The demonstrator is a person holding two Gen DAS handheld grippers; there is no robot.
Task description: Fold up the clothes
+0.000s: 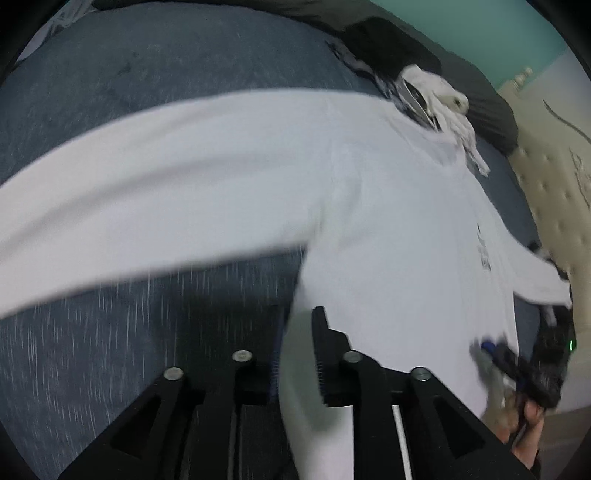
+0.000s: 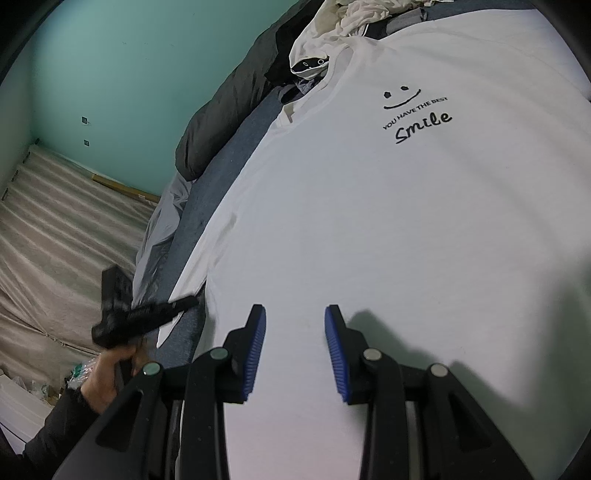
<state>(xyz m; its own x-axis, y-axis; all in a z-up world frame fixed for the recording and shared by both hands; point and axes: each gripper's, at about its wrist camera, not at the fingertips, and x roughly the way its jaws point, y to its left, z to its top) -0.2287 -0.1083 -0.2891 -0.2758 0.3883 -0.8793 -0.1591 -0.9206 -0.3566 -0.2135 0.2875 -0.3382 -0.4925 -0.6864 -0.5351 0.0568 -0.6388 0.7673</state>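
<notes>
A white T-shirt (image 2: 388, 221) with a black smiley and "Smile" print lies spread flat on a blue-grey bed (image 1: 129, 66). In the left wrist view the shirt (image 1: 369, 221) is blurred, and its lower side edge runs between the fingers of my left gripper (image 1: 295, 354), which is shut on it. My right gripper (image 2: 295, 350) is open and empty just above the shirt's lower body. The right gripper (image 1: 495, 354) also shows at the shirt's far edge in the left wrist view, and the left gripper (image 2: 184, 304) shows in the right wrist view at the shirt's side.
A heap of other clothes (image 2: 343, 22) and a dark blanket (image 2: 229, 110) lie at the bed's far side beyond the shirt's collar. A teal wall (image 2: 129, 74) and a covered floor (image 2: 55, 240) lie off the bed's edge. A padded headboard (image 1: 546, 192) stands to the right.
</notes>
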